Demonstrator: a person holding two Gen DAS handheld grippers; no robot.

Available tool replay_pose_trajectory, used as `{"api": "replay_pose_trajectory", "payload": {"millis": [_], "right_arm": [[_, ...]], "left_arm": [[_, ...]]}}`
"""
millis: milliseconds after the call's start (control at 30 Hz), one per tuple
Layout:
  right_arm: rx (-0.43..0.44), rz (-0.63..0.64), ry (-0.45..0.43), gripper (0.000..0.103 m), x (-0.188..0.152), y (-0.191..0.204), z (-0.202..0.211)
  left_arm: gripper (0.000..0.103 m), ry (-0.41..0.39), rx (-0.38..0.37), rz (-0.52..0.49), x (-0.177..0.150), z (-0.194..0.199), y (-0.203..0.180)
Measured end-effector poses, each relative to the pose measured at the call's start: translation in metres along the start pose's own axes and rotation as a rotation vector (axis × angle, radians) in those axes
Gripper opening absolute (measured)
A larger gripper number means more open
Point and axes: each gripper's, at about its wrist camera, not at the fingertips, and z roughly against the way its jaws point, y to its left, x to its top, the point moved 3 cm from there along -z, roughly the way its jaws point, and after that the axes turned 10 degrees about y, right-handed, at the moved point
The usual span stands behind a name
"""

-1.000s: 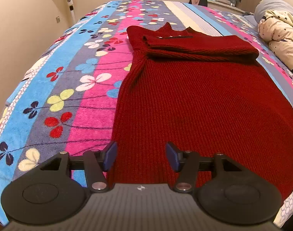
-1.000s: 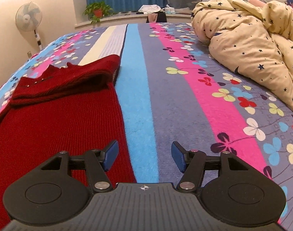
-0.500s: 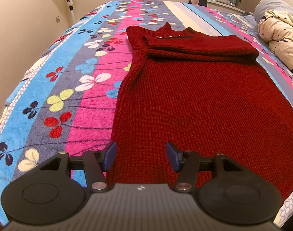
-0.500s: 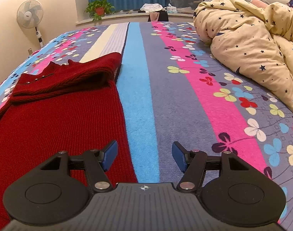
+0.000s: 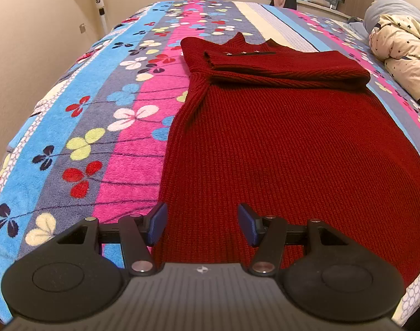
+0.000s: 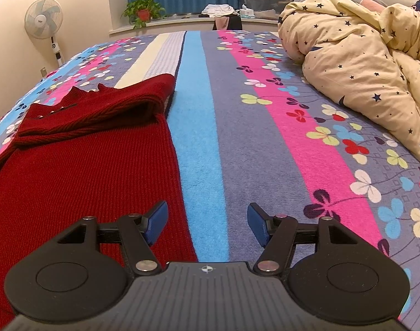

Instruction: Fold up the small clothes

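Observation:
A dark red knit sweater (image 5: 279, 143) lies flat on the flowered bedspread (image 5: 85, 127), its sleeves folded across the chest near the collar. My left gripper (image 5: 201, 224) is open and empty, just above the sweater's near left hem corner. In the right wrist view the sweater (image 6: 80, 171) fills the left side. My right gripper (image 6: 207, 224) is open and empty, over the sweater's near right edge and the blue stripe of the bedspread (image 6: 237, 138).
A crumpled cream duvet with stars (image 6: 361, 66) lies on the right of the bed. A standing fan (image 6: 44, 24) is by the left wall. A windowsill with a potted plant (image 6: 142, 13) and clutter runs behind the bed.
The right gripper has drawn back and risen slightly, so the sweater sits lower and farther left in its view. The left gripper has hardly moved. Both stay open.

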Motion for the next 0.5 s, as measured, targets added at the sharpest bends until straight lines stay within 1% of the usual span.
{"api": "replay_pose_trajectory", "payload": {"millis": [500], "right_arm": [[0.001,0.019,0.01,0.066,-0.0019,0.0007,-0.0028]], "left_arm": [[0.062,0.001,-0.003,-0.003,-0.0003,-0.0004,-0.0005]]}}
